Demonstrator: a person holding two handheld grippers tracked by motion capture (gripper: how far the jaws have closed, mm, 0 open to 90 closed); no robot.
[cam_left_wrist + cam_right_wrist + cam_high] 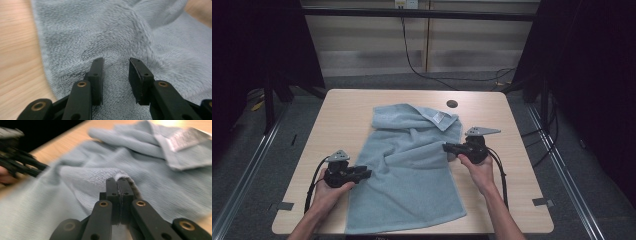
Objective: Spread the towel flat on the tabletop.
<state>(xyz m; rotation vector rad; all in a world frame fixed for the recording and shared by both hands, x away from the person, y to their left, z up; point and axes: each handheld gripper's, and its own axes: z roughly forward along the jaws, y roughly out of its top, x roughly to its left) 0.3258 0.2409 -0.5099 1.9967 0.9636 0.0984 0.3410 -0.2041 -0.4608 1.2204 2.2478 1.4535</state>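
While the right gripper (117, 182) pinches the towel's (412, 165) right edge, jaws closed on a fold, apparently thin given the blur, lift slowly; the left gripper (116, 72), jaws half-open and empty over the left edge, should clamp before folding the towel across the table (347, 105).

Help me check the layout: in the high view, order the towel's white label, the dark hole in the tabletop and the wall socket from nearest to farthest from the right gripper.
From the right gripper, shut on the towel's right edge:
1. White label, on the towel's folded far corner.
2. Dark hole, in the table's far edge zone.
3. Wall socket, top of the back wall.
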